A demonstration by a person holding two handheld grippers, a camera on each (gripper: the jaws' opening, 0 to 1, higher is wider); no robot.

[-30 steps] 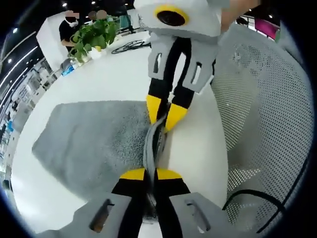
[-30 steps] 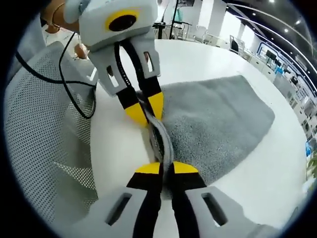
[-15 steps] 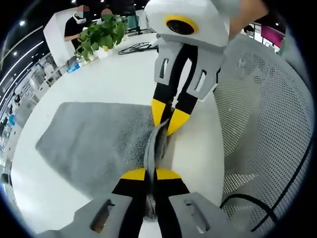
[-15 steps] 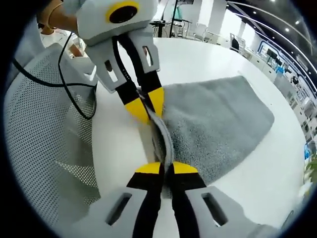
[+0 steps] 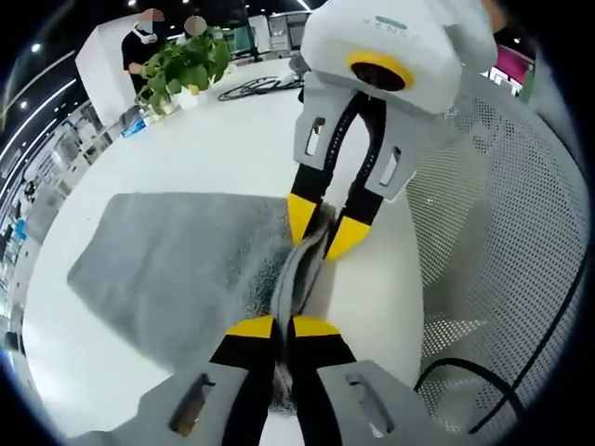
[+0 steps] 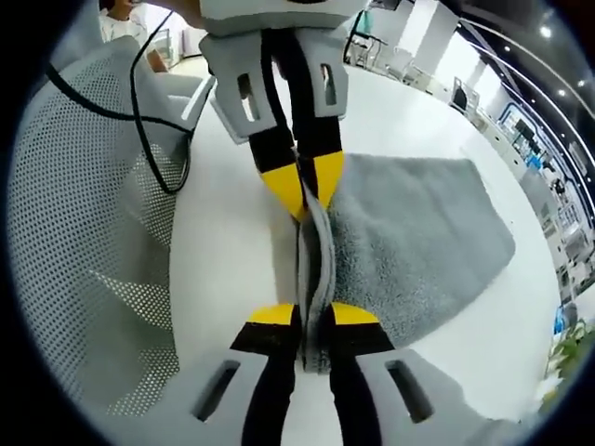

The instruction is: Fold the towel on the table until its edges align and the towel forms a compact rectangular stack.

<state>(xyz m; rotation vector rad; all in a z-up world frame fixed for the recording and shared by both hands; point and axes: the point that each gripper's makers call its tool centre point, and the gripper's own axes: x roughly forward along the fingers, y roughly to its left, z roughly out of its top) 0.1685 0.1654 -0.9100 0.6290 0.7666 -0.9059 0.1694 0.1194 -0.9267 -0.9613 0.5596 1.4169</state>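
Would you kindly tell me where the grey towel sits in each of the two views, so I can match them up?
Left gripper view: the grey towel spreads over the left and centre, its near edge pinched up between the left tool and the right tool.
Right gripper view: the towel spreads right of centre, its edge pinched up along the middle.
Shared landmark: the white mesh chair.

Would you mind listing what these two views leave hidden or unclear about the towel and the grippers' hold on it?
- Left gripper view: the towel edge inside the left gripper is covered by its jaws; how many layers are pinched is unclear.
- Right gripper view: the right gripper hides the same edge where it clamps.
- Both views: the towel's underside lies against the table.
- Left gripper view: the plant is too small for detail.
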